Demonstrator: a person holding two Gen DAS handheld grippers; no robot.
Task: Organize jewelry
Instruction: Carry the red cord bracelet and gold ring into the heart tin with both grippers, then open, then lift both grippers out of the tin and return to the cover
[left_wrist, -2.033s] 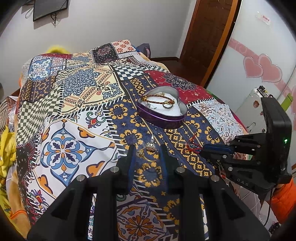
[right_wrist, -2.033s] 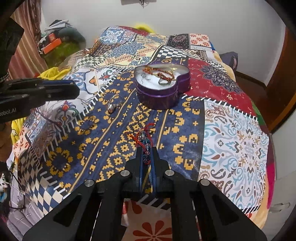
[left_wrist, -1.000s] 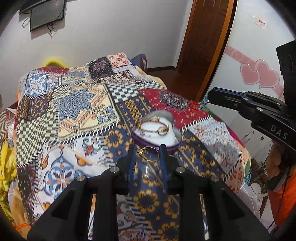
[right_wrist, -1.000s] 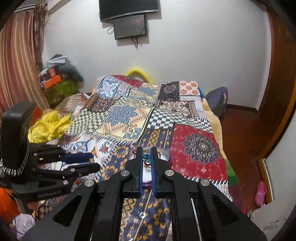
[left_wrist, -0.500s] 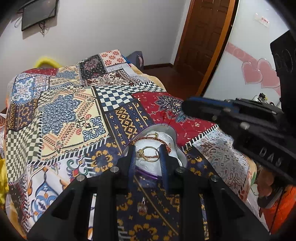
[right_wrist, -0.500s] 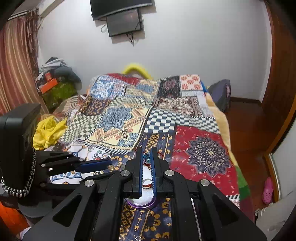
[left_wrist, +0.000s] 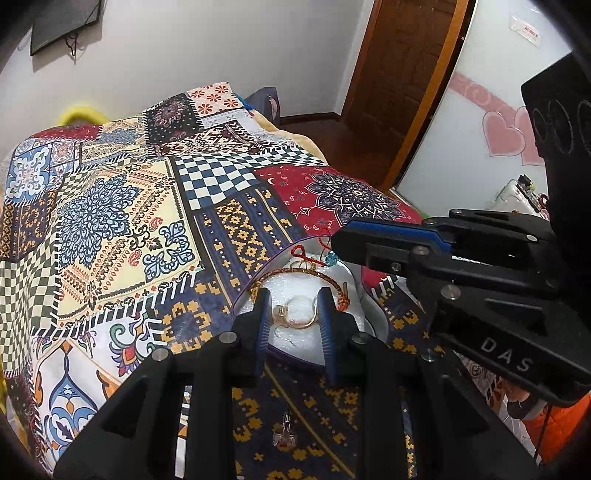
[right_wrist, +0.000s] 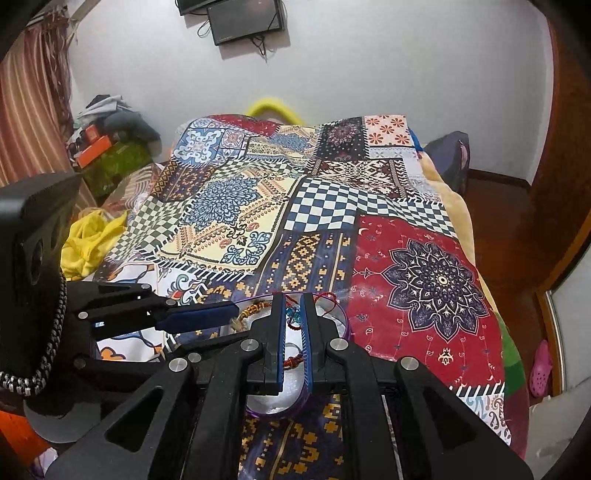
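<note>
A purple heart-shaped tin (left_wrist: 291, 360) with white foam lining sits on the patchwork bedspread. A braided brown and gold bracelet (left_wrist: 295, 273) lies inside it. My left gripper (left_wrist: 294, 317) hovers just over the tin's near side, shut on a gold ring (left_wrist: 299, 321) held across its blue pads. My right gripper (right_wrist: 293, 317) is shut on a red cord bracelet (right_wrist: 293, 314) with a teal bead, hanging over the tin (right_wrist: 343, 321). In the left wrist view the right gripper (left_wrist: 340, 240) reaches in from the right, cord dangling at its tip. The left gripper (right_wrist: 221, 314) comes in from the left.
A small silver piece of jewelry (left_wrist: 286, 435) lies on the dark blue patch of the bedspread (left_wrist: 110, 221) in front of the tin. Yellow clothes (right_wrist: 88, 240) lie off the bed's left side. A wooden door (left_wrist: 399, 74) and bare floor are beyond the bed on the right.
Both grippers have come forward and down until they hang right over the tin, each keeping its piece. The tin now fills the space under the fingers.
</note>
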